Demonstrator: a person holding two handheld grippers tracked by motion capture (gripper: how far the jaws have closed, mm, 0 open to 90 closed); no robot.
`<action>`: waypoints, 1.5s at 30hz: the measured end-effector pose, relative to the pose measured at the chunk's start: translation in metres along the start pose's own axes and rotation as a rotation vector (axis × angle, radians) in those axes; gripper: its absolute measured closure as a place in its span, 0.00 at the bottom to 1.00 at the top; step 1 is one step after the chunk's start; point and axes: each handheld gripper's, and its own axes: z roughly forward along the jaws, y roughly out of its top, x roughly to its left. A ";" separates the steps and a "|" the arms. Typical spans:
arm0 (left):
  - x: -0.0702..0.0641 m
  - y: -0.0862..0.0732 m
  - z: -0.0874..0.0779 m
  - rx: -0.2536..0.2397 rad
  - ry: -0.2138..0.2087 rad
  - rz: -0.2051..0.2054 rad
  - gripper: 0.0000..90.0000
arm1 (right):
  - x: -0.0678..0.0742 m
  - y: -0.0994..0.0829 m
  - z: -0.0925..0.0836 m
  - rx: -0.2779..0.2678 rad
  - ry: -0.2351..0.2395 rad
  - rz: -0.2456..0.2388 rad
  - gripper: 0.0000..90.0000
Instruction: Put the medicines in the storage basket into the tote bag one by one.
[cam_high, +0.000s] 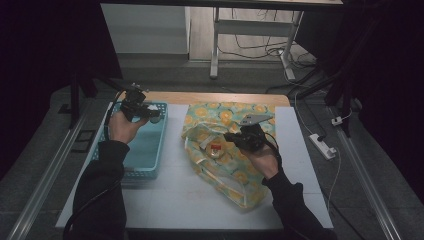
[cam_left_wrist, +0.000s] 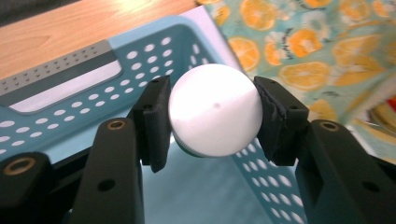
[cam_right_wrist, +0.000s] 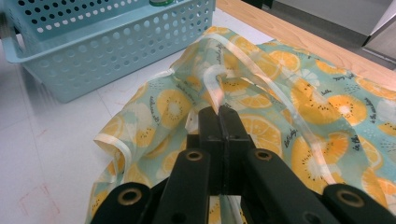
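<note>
Now: L gripper (cam_left_wrist: 212, 112) clamps white ball (cam_left_wrist: 215, 109), blue basket (cam_left_wrist: 70, 112) directly below jaws. R gripper (cam_right_wrist: 223, 121) pinched shut on bag (cam_right_wrist: 299, 98) edge.

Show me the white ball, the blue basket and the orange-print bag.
white ball (cam_left_wrist: 215, 109), left gripper view, middle of its front.
blue basket (cam_right_wrist: 116, 44), right gripper view, perforated side wall.
orange-print bag (cam_high: 225, 117), high view, upper flat part.

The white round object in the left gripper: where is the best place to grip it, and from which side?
Grip the white round object across its widest part, one pad on each opposite side, as the left gripper does now above the blue basket. Its smooth curved surface would probably slip from an off-centre grip.
</note>
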 end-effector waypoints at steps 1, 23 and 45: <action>-0.002 0.000 -0.003 -0.003 -0.001 0.007 0.56 | 0.000 0.000 0.000 0.000 -0.001 0.000 1.00; -0.044 -0.010 -0.032 -0.042 -0.114 0.093 0.56 | 0.002 0.000 0.000 0.001 0.000 -0.004 1.00; -0.095 -0.022 -0.014 0.002 -0.226 0.197 0.56 | 0.001 0.002 -0.003 -0.010 -0.005 -0.003 1.00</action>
